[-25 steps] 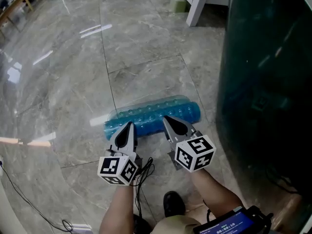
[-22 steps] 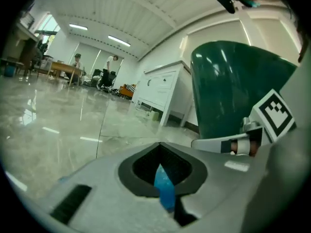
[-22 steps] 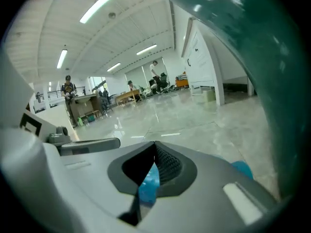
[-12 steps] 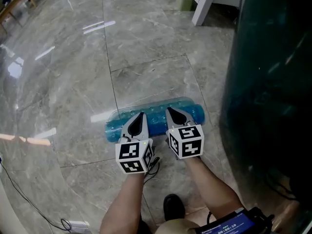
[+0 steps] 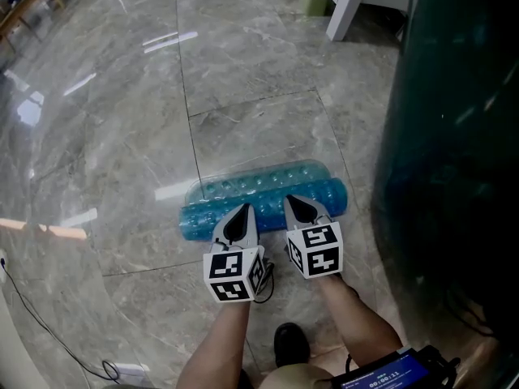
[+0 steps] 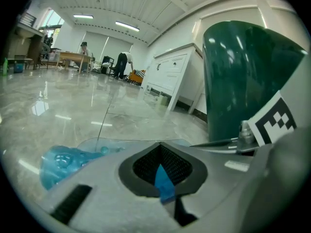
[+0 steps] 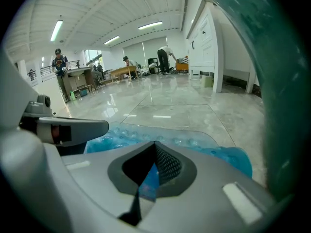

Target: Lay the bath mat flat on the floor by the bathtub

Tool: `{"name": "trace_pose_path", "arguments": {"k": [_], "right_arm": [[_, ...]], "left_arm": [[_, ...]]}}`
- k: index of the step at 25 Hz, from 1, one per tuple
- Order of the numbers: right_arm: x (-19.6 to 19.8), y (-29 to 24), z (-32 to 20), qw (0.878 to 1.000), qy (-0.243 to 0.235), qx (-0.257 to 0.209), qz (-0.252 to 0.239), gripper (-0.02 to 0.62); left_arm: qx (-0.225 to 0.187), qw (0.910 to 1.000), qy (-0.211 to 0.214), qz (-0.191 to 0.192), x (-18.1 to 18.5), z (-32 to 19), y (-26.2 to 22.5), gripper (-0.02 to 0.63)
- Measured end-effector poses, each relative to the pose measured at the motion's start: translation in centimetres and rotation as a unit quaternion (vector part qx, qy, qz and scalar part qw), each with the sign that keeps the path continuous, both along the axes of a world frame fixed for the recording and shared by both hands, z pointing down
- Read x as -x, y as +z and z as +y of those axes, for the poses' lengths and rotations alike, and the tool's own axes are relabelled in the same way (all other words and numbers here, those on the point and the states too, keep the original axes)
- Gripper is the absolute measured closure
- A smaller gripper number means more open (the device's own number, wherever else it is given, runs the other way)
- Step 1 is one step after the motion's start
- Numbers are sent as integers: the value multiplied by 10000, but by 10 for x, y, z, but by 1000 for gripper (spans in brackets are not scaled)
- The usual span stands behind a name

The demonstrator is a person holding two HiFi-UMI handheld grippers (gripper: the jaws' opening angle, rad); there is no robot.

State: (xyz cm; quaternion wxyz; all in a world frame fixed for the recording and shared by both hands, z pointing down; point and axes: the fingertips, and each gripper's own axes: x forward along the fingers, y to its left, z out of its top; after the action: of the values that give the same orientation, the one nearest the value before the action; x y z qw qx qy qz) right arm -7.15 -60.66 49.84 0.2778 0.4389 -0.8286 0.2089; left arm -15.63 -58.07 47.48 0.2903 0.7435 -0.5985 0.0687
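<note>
Tub wall (image 5: 454, 136) close right, open floor (image 5: 113, 136) left (cabinet leg (image 5: 346, 6) beyond)

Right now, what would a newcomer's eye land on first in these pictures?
The translucent blue bath mat, partly rolled on the grey marble floor at frame centre. Both the left gripper and right gripper pinch its near edge in closed fingers, beside the dark green bathtub on the right.

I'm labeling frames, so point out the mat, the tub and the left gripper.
mat (image 5: 263, 193), head view, middle of the roll
tub (image 5: 454, 136), head view, dark green side
left gripper (image 5: 242, 210), head view, closed jaw tips
</note>
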Motion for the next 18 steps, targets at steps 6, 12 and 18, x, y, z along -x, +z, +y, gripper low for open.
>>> {"name": "trace_pose_path", "arguments": {"k": [6, 12, 18], "right_arm": [[-11, 13, 45, 9998, 2, 174, 61, 588], [-15, 14, 61, 9993, -11, 339, -160, 588], [-13, -15, 20, 9997, -16, 16, -236, 586]], "left_arm": [[72, 9999, -40, -68, -6, 5, 5, 600], [337, 9993, 79, -161, -12, 12, 26, 600], [452, 9985, -51, 288, -17, 30, 39, 600]]}}
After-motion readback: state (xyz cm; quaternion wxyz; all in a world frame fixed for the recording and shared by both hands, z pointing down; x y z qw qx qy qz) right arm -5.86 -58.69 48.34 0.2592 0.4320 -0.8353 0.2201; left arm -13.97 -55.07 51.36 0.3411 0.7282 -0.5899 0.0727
